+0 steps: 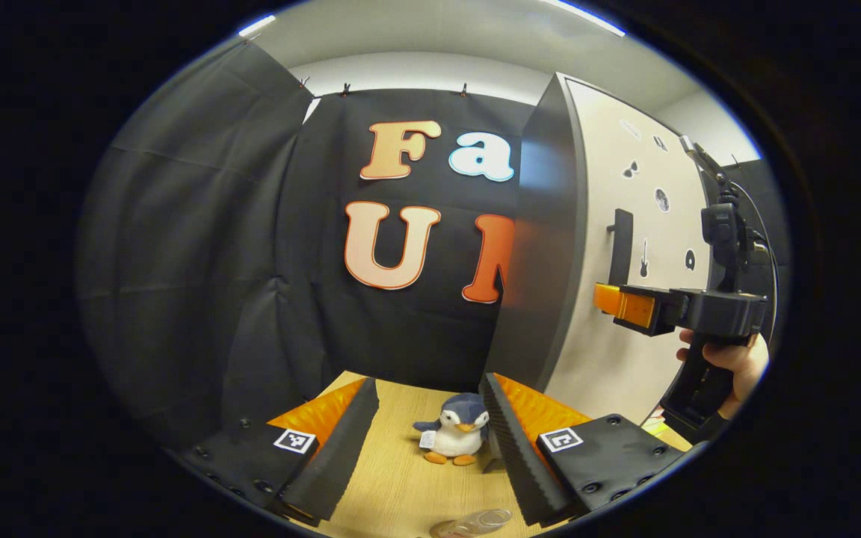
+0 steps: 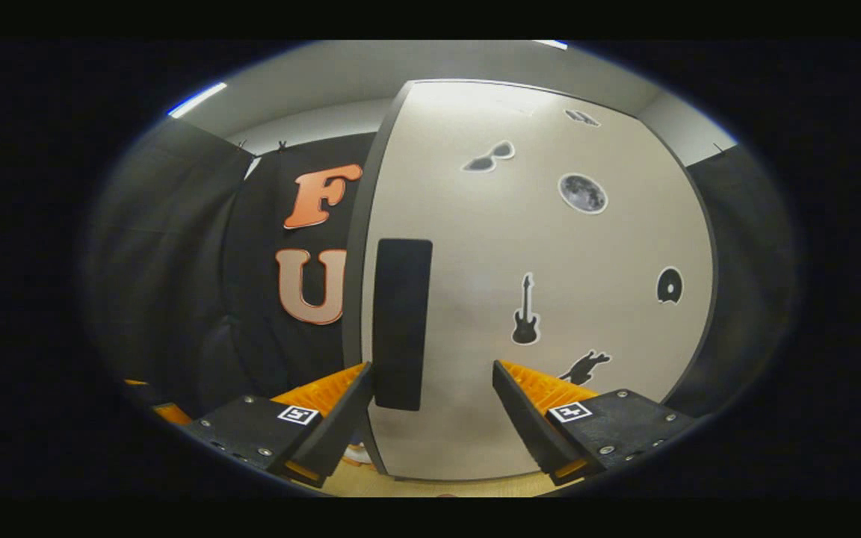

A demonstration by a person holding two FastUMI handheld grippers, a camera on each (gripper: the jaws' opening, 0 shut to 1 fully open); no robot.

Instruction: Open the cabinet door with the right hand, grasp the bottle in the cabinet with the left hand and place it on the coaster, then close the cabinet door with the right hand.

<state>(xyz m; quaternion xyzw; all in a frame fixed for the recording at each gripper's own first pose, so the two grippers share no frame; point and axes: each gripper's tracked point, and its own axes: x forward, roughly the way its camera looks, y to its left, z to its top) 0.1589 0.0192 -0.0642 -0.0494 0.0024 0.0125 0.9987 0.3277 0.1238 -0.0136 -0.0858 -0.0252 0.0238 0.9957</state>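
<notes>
In the left gripper view, the left gripper (image 1: pixel 427 430) sits low over a wooden table (image 1: pixel 393 486) with its two fingers spread wide apart and nothing between them. Past the fingertips, a small stuffed penguin (image 1: pixel 457 437) stands upright on the table, clear of both fingers. At the very bottom edge, near the right finger, the top of a clear bottle (image 1: pixel 475 523) pokes into sight; only a small part of it shows, so I cannot tell what it rests on. To the right stands the cabinet (image 1: pixel 542 246), its dark side panel facing the camera and its pale door (image 1: pixel 655 224) closed. A dark handle (image 1: pixel 619 245) sticks out from the door. The right gripper (image 1: pixel 613 302), held by a hand (image 1: pixel 737 366), points at the door just below the handle; from this side I cannot tell how far its fingers are apart.

In the right gripper view, the right gripper (image 2: pixel 430 392) faces the cabinet door (image 2: pixel 550 246) head-on with its fingers well spread and gripping nothing. The dark handle (image 2: pixel 400 321) stands upright near the door's left edge, with its lower end just beside the left fingertip. Small dark stickers (image 2: pixel 525 310) dot the door. A strip of table (image 2: pixel 415 486) shows below the door.
</notes>
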